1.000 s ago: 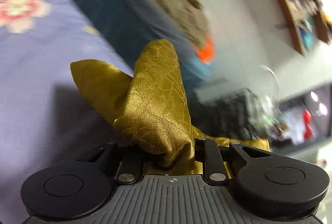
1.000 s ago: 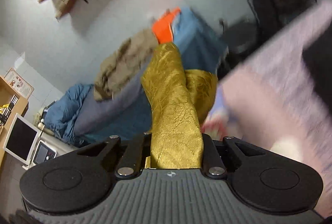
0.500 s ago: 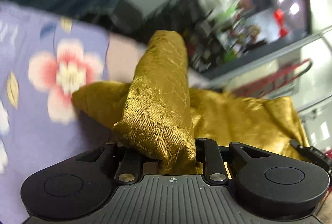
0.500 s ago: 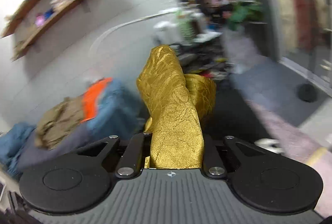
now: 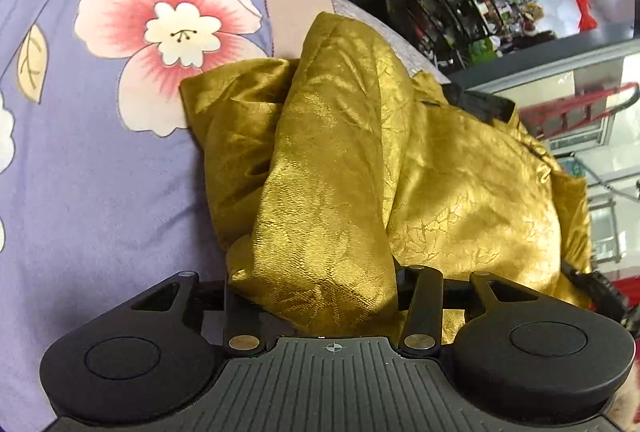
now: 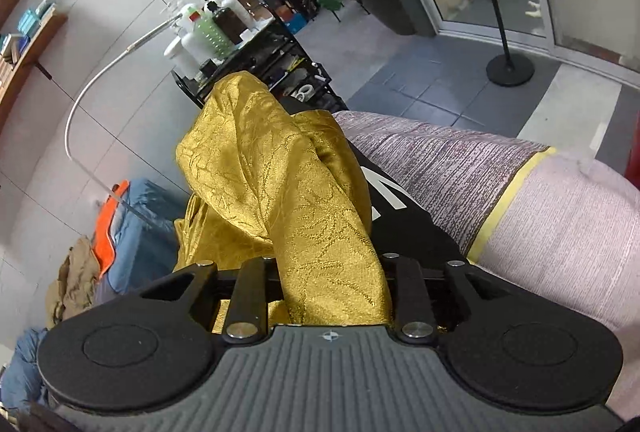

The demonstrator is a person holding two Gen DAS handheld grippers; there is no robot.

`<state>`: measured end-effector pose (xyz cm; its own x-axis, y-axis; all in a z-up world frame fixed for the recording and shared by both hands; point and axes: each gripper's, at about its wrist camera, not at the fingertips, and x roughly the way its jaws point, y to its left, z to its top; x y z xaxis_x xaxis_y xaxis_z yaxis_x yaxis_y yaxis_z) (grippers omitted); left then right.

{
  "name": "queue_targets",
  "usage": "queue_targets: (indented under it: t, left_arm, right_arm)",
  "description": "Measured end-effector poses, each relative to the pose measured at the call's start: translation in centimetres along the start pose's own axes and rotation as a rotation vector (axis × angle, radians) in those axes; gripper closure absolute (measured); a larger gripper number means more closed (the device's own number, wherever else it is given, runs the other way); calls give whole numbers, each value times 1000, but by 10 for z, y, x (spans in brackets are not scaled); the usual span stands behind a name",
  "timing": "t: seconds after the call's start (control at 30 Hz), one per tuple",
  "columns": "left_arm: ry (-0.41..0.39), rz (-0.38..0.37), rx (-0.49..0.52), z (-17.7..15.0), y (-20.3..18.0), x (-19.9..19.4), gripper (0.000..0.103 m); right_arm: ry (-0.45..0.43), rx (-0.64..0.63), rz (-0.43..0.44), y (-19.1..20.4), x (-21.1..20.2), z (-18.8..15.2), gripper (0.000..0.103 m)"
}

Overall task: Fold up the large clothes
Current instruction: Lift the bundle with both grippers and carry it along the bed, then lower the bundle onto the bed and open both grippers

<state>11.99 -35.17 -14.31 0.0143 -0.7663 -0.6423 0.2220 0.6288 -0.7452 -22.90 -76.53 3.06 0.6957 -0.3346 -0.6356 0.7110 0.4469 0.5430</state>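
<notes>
A shiny gold patterned garment (image 5: 460,184) lies bunched on a lilac floral bedsheet (image 5: 100,192). My left gripper (image 5: 320,296) is shut on a fold of the gold garment, which drapes over the fingers and hides them. The rest of the cloth spreads to the right, with black trim at its far edge. My right gripper (image 6: 328,284) is shut on another fold of the gold garment (image 6: 280,192), held just above the bed's grey striped cover (image 6: 460,168). A black cloth with white print (image 6: 396,208) lies under it. The right fingers are hidden too.
A black wire rack with bottles (image 6: 224,44) stands beyond the bed. A pile of blue, orange and tan clothes (image 6: 116,232) lies at the left by the wall. A floor-lamp base (image 6: 510,66) stands on the grey tiles near glass doors.
Both grippers swung round and came down with the gold garment. The left one now holds it low over the floral sheet, with the cloth spread on the bed. The right view turned from the wall to the bed.
</notes>
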Motion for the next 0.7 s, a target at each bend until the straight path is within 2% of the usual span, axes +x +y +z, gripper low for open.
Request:
queue_targets:
  t: [0.03, 0.07, 0.13, 0.2, 0.27, 0.37, 0.43, 0.53, 0.57, 0.63, 0.7]
  left_arm:
    - [6, -5, -9, -1, 4, -1, 8]
    - [12, -4, -19, -1, 8, -3, 0]
    - [6, 13, -44, -3, 18, -12, 0]
    - [-17, 33, -72, -4, 30, -23, 0]
    - [-37, 73, -88, -4, 41, -36, 0]
    - [-57, 154, -71, -2, 50, -51, 0]
    - [-91, 239, 15, -4, 42, -63, 0]
    - [-144, 478, 200, -9, 9, -71, 0]
    - [-165, 512, 266, -14, -3, -73, 0]
    - [-208, 493, 371, -25, -25, -78, 0]
    - [-224, 446, 450, -37, -44, -78, 0]
  right_arm:
    - [2, -9, -6, 0, 0, 1, 70]
    - [2, -27, -12, 2, 0, 1, 66]
    - [-4, -80, -24, 11, -7, -2, 57]
    - [-26, -111, -48, 17, -14, -7, 42]
    - [-72, -127, -95, 20, -22, -10, 22]
    - [-125, -181, -173, 23, -34, -14, 20]
    - [-147, -267, -220, 35, -43, -19, 20]
    - [-226, -502, -322, 69, -58, -39, 19]
    - [-254, -572, -358, 80, -63, -47, 18]
    - [-299, -680, -365, 102, -74, -66, 14]
    - [-309, -776, -301, 122, -83, -86, 10]
